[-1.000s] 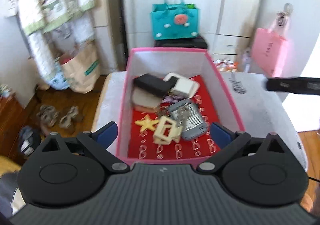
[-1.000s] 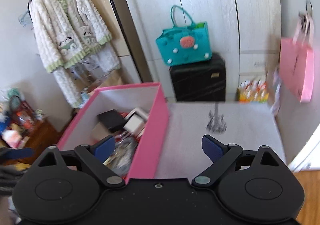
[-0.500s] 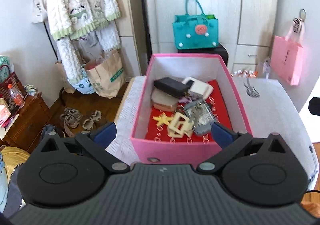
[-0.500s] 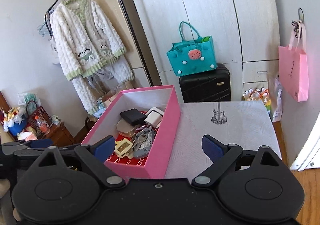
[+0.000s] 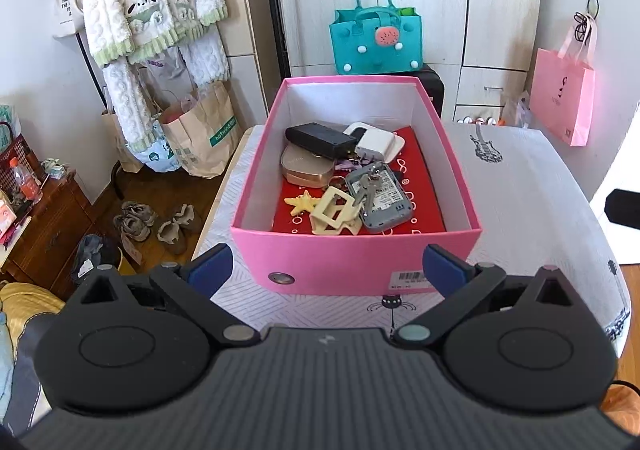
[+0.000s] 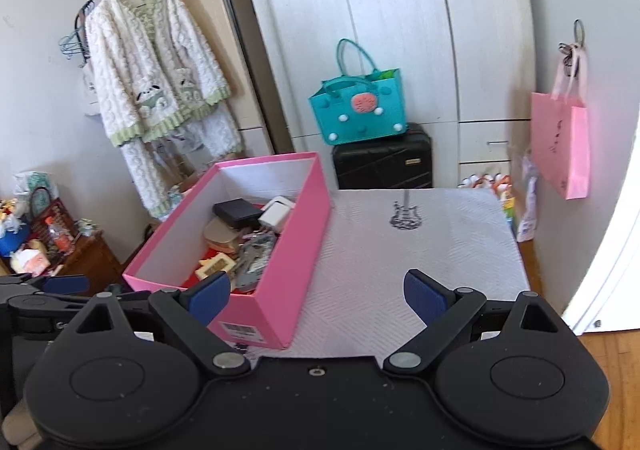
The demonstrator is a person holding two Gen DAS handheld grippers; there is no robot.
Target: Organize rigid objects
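Left gripper: jaws wide apart, empty, short of the pink box. Right gripper: likewise spread, empty. Box on white tablecloth, holding cream frame, starfish, keys, grey device, black case, white charger; teal bag beyond

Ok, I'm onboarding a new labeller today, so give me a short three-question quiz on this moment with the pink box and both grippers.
1. True or false: the left gripper is shut on the keys.
2. What lies partly on top of the tan oval case in the pink box? A) yellow starfish B) black rectangular case C) teal bag
3. Fill in: the tablecloth to the right of the box carries a printed ____.

Key: 1 false, both grippers are open and hold nothing, the right gripper too. 2 B, the black rectangular case. 3 guitar.
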